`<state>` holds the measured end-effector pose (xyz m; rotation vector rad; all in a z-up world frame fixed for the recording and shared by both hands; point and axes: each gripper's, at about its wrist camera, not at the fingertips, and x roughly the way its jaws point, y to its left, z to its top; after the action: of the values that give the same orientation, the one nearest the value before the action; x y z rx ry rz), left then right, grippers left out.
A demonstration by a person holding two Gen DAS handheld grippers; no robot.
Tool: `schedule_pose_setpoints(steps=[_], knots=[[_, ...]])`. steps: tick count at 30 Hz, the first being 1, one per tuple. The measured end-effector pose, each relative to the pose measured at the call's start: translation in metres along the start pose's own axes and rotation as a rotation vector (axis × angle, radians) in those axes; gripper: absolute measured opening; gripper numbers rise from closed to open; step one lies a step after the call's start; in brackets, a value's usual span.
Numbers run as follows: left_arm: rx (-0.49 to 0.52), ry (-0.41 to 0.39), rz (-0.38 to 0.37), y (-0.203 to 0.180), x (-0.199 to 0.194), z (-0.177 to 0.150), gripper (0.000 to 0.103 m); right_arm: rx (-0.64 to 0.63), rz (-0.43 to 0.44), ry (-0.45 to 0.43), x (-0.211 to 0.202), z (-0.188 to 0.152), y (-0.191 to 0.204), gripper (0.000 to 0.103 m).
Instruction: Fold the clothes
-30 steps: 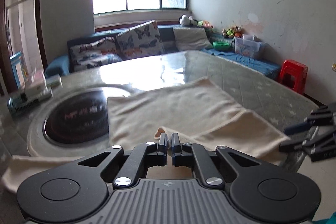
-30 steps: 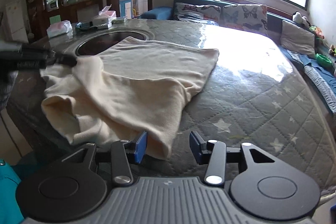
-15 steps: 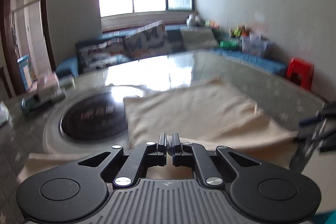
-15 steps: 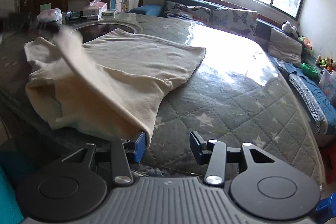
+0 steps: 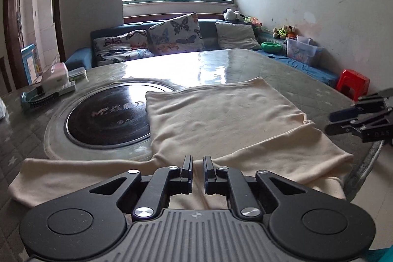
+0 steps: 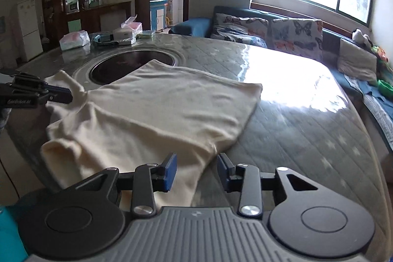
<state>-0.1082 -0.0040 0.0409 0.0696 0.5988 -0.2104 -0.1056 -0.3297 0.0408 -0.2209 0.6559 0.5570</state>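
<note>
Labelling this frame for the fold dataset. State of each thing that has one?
cream garment: spread flat on the table, near part draped over the edge, not yet folded
left gripper: jaws opening, narrow gap, cloth just beyond the tips
right gripper: jaws closing, apart, garment hem between them, no pad pressing yet
round cooktop: partly covered by the garment
tissue box: open

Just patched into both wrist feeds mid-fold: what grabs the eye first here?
The cream garment spread over the near half of the quilted table, one edge lapping the dark round hotplate. The left tool sits over its near edge, jaws opening; the right tool is closing at the right-hand sleeve.
</note>
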Motion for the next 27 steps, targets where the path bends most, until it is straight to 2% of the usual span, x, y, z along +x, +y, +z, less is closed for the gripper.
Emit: schedule_pose_setpoints(steps=[4, 7, 13, 15, 17, 20, 21, 24, 27], knots=[[0.007, 0.020, -0.019, -0.006, 0.015, -0.001, 0.010, -0.023, 0.032, -0.008, 0.025, 0.005, 0.006, 0.034], [0.042, 0.040, 0.011, -0.009, 0.026, -0.006, 0.010, -0.027, -0.002, 0.017, 0.040, 0.000, 0.005, 0.033], [0.028, 0.038, 0.061, 0.003, 0.023, -0.006, 0.012, 0.010, -0.037, 0.026, 0.040, -0.003, -0.005, 0.033], [0.034, 0.017, 0.033, 0.000, 0.019, -0.003, 0.012, -0.014, -0.052, 0.015, 0.037, -0.001, -0.003, 0.033], [0.051, 0.002, 0.003, -0.005, 0.018, 0.000, 0.012, -0.021, -0.028, -0.007, 0.033, 0.002, 0.001, 0.033], [0.111, 0.020, 0.028, -0.014, 0.027, -0.001, 0.012, -0.060, 0.012, -0.005, 0.036, 0.005, 0.009, 0.033], [0.108, 0.025, 0.035, -0.013, 0.030, -0.001, 0.014, -0.069, 0.016, -0.002, 0.038, 0.006, 0.010, 0.033], [0.080, 0.018, 0.051, -0.007, 0.030, -0.001, 0.043, -0.096, 0.027, 0.010, 0.044, 0.006, 0.011, 0.033], [0.059, 0.034, 0.027, -0.002, 0.032, -0.001, 0.041, -0.125, 0.036, 0.018, 0.047, 0.008, 0.011, 0.033]])
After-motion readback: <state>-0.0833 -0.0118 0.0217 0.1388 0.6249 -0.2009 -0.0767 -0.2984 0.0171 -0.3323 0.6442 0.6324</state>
